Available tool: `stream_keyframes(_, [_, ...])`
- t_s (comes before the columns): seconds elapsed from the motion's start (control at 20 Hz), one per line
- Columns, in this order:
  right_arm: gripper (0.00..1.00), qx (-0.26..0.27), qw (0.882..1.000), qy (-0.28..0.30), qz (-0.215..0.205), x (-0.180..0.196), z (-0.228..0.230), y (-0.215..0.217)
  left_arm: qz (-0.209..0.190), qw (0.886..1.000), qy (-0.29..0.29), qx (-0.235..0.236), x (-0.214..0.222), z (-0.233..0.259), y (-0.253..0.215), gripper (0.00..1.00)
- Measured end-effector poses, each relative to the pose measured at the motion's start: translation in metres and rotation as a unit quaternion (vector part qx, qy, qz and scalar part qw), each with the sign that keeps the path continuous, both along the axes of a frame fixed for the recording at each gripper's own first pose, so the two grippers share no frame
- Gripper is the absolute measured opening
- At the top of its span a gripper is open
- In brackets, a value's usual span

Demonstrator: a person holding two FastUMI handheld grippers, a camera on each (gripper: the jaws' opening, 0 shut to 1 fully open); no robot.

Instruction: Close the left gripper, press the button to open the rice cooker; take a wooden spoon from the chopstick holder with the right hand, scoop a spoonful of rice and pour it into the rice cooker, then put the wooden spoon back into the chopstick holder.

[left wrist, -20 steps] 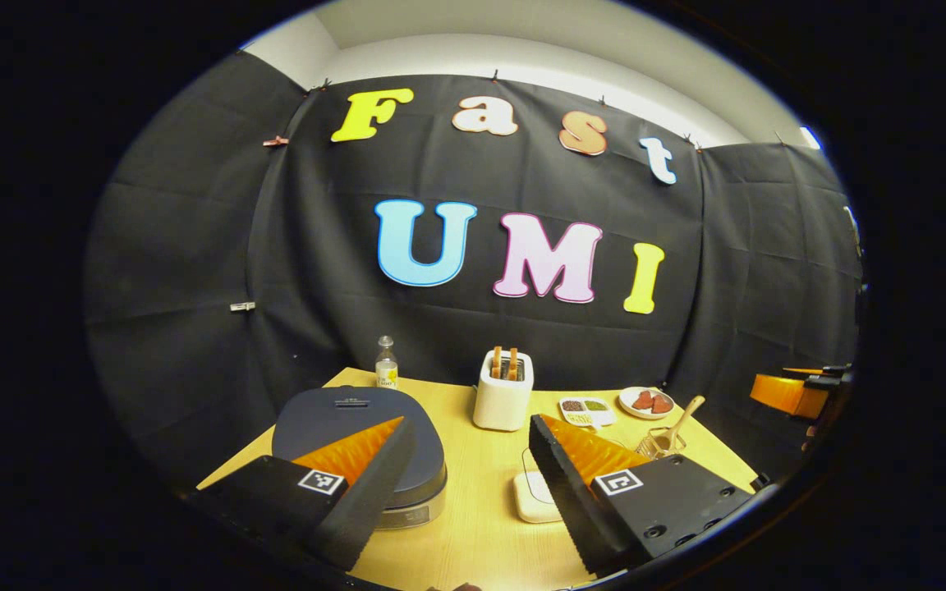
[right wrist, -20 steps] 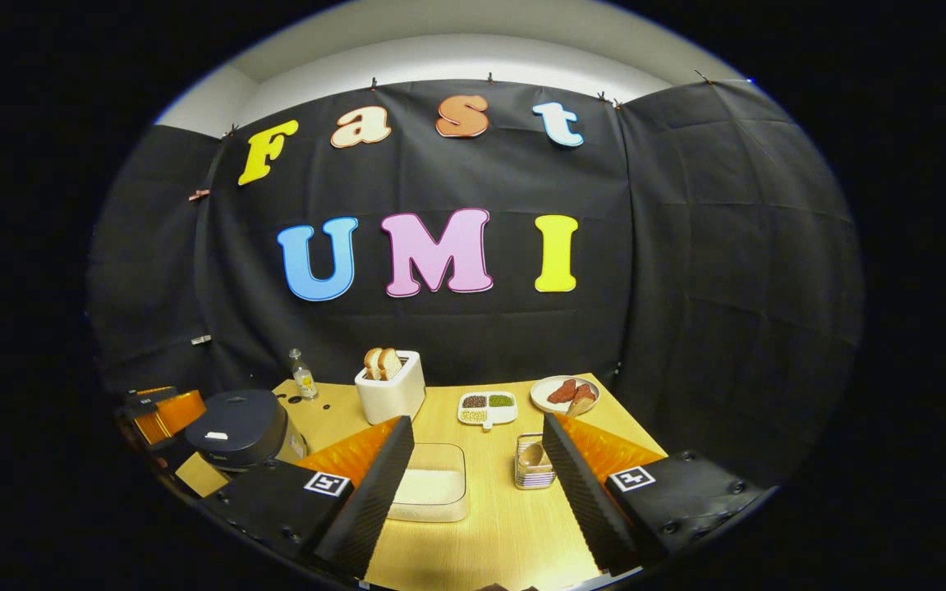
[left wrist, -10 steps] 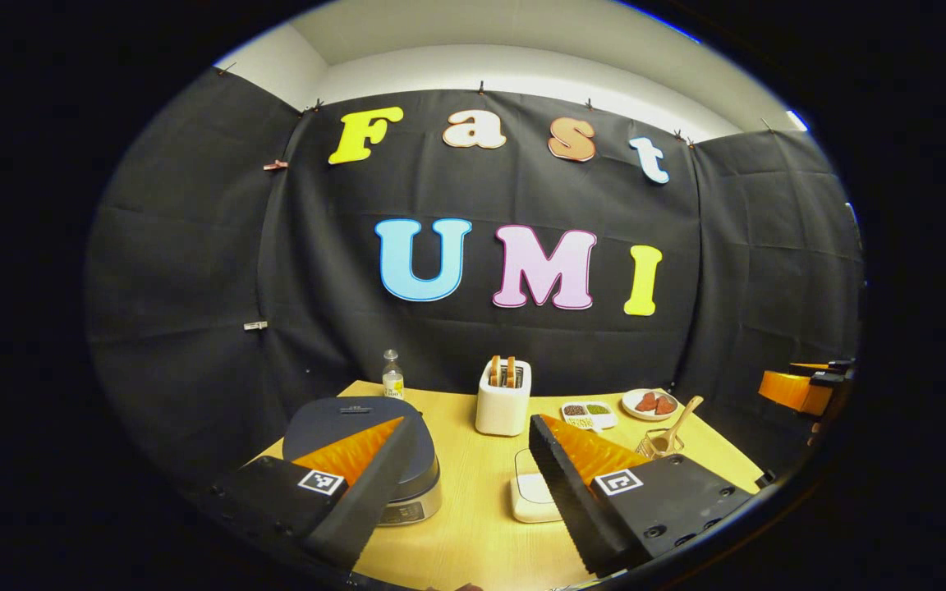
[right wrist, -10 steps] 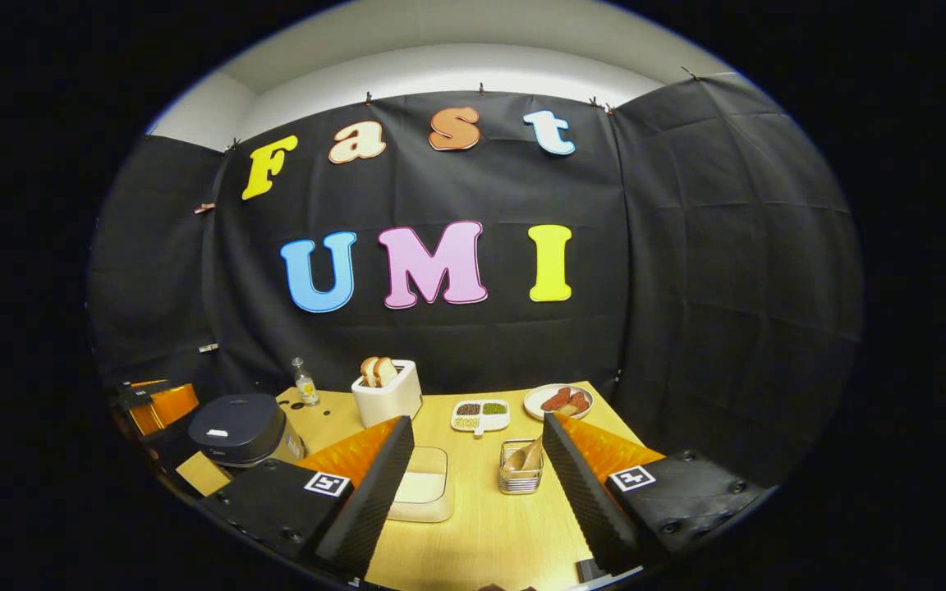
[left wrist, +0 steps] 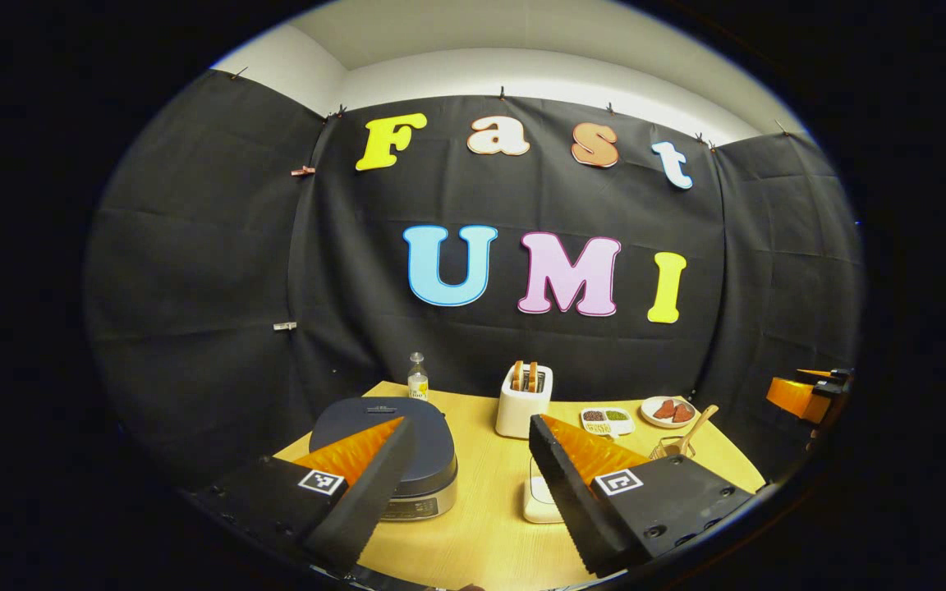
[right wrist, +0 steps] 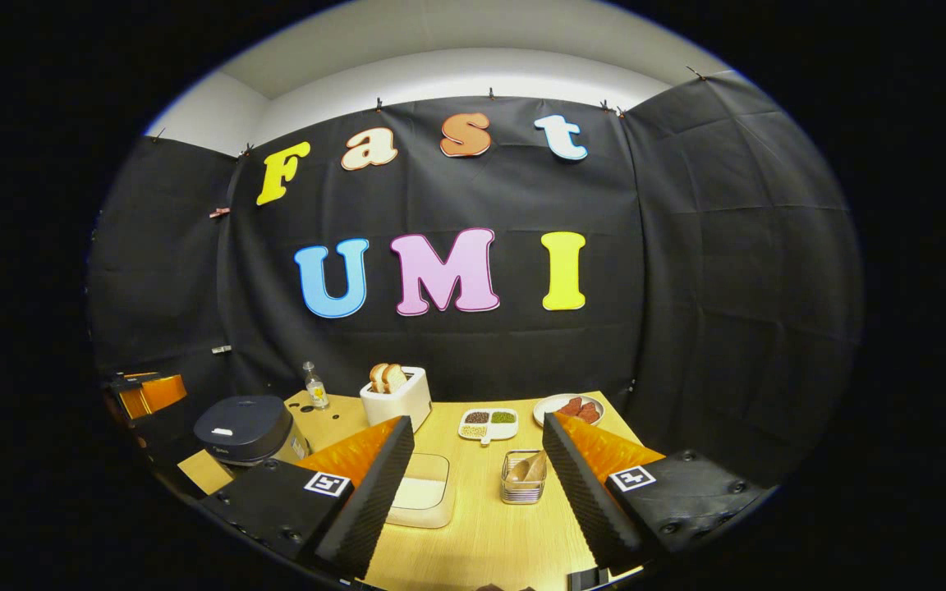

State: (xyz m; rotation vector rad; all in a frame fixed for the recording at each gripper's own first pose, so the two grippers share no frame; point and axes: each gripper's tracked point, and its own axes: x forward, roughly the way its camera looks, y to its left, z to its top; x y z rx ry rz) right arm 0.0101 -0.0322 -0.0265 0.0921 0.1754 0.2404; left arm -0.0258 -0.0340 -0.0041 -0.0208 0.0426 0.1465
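The dark-lidded rice cooker (left wrist: 391, 447) stands shut on the wooden table, just beyond my left gripper (left wrist: 469, 484), which is open with nothing between its fingers. In the right gripper view the cooker (right wrist: 245, 427) sits at the left. A wire chopstick holder (right wrist: 522, 478) holds the wooden spoon (right wrist: 527, 468), straight ahead of my open right gripper (right wrist: 477, 484). The holder (left wrist: 670, 447) and the spoon's handle (left wrist: 699, 420) also appear at the right of the left gripper view. A shallow white box of rice (right wrist: 422, 494) lies between cooker and holder.
A white toaster (right wrist: 395, 396) with bread, a small bottle (right wrist: 315, 386), a divided dish (right wrist: 488, 420) of grains and a plate (right wrist: 569, 408) of food line the table's far side. The other gripper (right wrist: 144, 394) shows at the left edge. Black cloth walls surround the table.
Both grippers have drawn back from the table, so everything on it looks smaller and farther. The left gripper view has swung slightly left. Both grippers stay open.
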Motion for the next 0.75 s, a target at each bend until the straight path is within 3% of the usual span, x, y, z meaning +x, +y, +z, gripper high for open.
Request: stream_keyframes(0.75, [0.98,-0.028,0.999,-0.023,-0.030,-0.017,0.009,0.033,-0.064,0.998,-0.025,-0.011,0.011,-0.002,0.009,0.95])
